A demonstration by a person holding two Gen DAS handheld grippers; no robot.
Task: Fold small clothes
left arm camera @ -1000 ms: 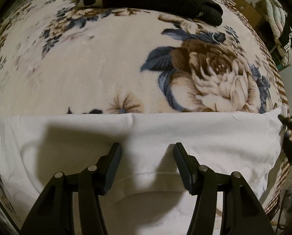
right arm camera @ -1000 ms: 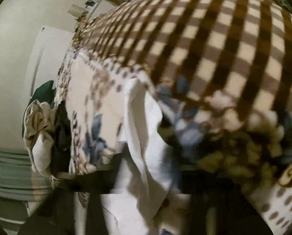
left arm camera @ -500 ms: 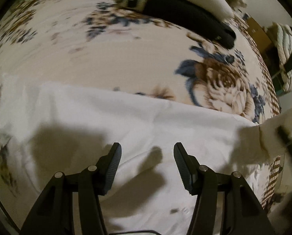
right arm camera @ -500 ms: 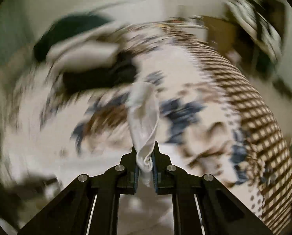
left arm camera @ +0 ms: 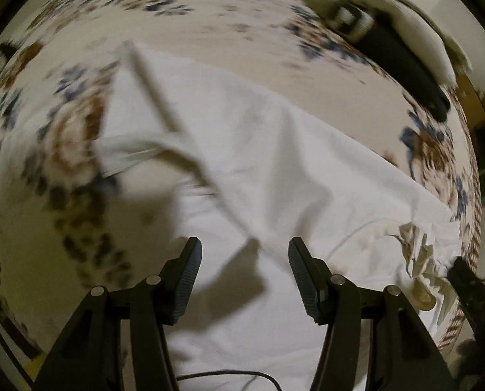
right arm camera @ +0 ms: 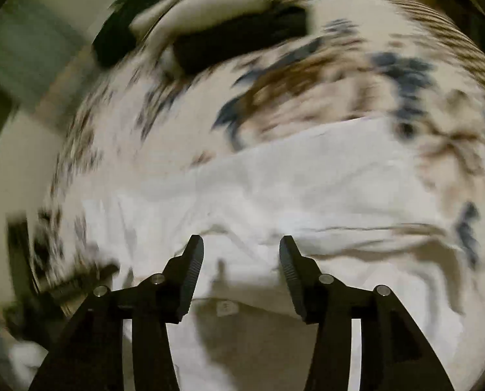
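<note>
— White cotton all across my left view: the white garment (left arm camera: 275, 163) lies spread on the floral blanket (left arm camera: 209, 16), one sleeve flopped out at the far left, the body running right. What do you see?

— Same cloth. Your left gripper (left arm camera: 242, 254)?

— My left gripper hangs over the middle of the garment, jaws apart, nothing between the pads, only its shadow on the fabric. Off to the right there's a crumpled, cream-coloured bit of the cloth near the blanket's edge, and a dark shape at the frame's right edge that I can't identify.

— And further back?

— A pile of dark and pale clothes (left arm camera: 405, 49) at the top right, well apart from the garment.

— Right side now.

— In my right view the picture is smeared. The garment (right arm camera: 291, 179) lies under me from left to right on the blanket (right arm camera: 307, 81). My right gripper (right arm camera: 241, 247) has just been opening; its jaws stand apart with nothing between them, and the cloth lies flat below. A small tag shows at the neckline just under the fingers.

— The pile?

— Up at the top left (right arm camera: 226, 32), blurred.
</note>
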